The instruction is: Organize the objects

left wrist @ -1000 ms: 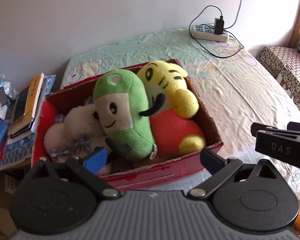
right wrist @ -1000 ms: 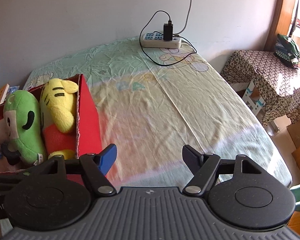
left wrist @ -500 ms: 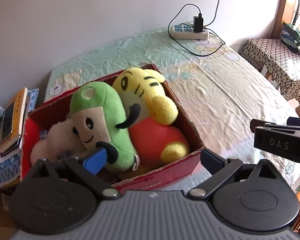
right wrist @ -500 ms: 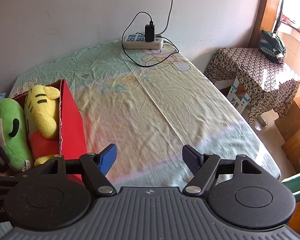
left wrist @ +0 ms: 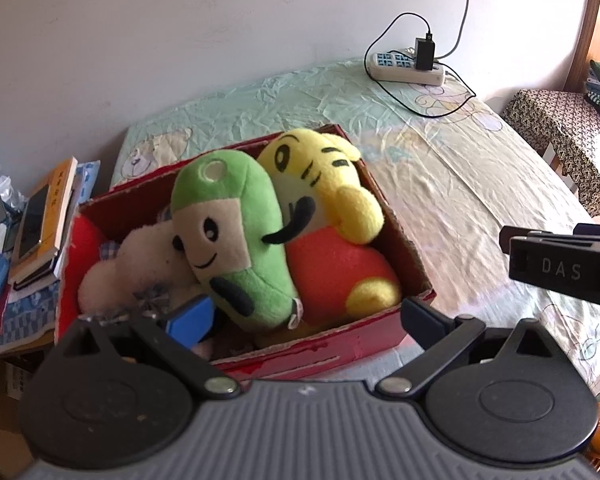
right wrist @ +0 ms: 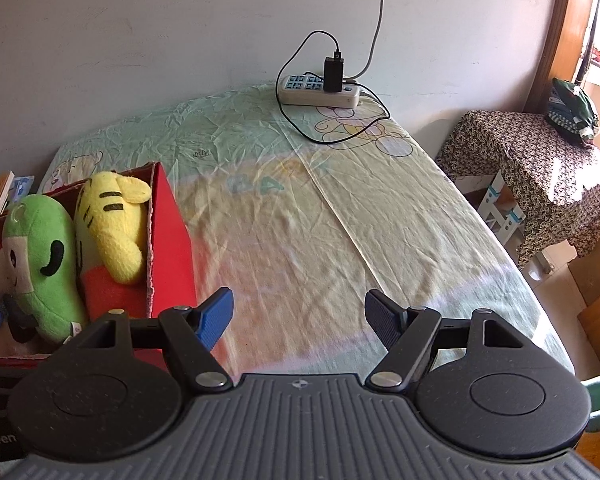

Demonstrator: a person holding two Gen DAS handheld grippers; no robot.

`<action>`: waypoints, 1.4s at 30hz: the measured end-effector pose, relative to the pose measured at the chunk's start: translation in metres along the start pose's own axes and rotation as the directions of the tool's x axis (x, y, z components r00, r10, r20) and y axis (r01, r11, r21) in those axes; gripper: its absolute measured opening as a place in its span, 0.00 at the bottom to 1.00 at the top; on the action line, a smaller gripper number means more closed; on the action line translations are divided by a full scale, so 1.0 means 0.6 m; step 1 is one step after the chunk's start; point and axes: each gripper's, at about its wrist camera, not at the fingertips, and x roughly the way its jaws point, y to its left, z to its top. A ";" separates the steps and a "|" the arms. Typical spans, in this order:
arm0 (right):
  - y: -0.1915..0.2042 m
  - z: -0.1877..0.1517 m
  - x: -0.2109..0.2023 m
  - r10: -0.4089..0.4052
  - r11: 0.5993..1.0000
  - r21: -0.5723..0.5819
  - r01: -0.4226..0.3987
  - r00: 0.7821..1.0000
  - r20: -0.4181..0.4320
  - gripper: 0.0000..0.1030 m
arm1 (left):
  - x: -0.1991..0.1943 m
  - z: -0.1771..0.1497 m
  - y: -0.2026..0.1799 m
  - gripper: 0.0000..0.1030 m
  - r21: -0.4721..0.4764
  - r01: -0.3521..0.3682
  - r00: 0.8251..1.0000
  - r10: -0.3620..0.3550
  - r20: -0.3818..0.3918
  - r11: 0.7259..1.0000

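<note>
Pale wall behind, and below it a bed (right wrist: 340, 240) covered by a wrinkled green-and-yellow cartoon sheet that fills most of both views. Left wrist view: my left hand-held gripper (left wrist: 306, 314) points down at a red cardboard box (left wrist: 404, 240) at frame centre. Its jaws stand wide, the blue pad (left wrist: 192, 318) over the box's near inside edge and the dark pad at the box's near right corner — nothing is pressed between them. Packed in the box, left to right: a whitish plush (left wrist: 140, 260), a green plush (left wrist: 236, 240) with a beige face, and a yellow striped tiger plush (left wrist: 324, 192) in an orange-red body. A stack of books (left wrist: 40, 224) lies at the left edge, beside the box. A power strip (left wrist: 408, 68) with a black charger plugged in sits against the wall, upper right.

Right wrist view: my right hand-held gripper (right wrist: 299, 314) hangs over bare sheet at lower centre, jaws wide and empty — the box (right wrist: 172, 240) and its toys lie at the left edge. A small table under a patterned cloth (right wrist: 540, 168) stands at the right, off the bed.
</note>
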 end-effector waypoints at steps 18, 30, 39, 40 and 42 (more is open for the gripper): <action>0.064 0.008 -0.007 0.147 0.987 -0.055 -0.148 0.989 -0.016 0.73 | -0.005 -0.023 0.075 0.98 -0.119 -0.099 0.995 0.096 -0.037 0.988; 0.105 0.015 -0.011 0.225 0.969 -0.101 -0.227 0.974 -0.024 0.73 | -0.004 -0.026 0.117 0.98 -0.164 -0.159 0.987 0.152 -0.056 0.974; 0.137 0.015 -0.013 0.266 0.954 -0.135 -0.268 0.963 -0.035 0.73 | 0.002 -0.030 0.148 0.98 -0.188 -0.171 0.985 0.161 -0.065 0.967; 0.140 0.015 -0.014 0.269 0.952 -0.142 -0.271 0.963 -0.035 0.73 | 0.003 -0.031 0.151 0.98 -0.191 -0.172 0.984 0.162 -0.068 0.966; 0.145 0.015 -0.013 0.270 0.951 -0.147 -0.273 0.962 -0.039 0.73 | 0.005 -0.032 0.155 0.98 -0.197 -0.174 0.984 0.162 -0.075 0.965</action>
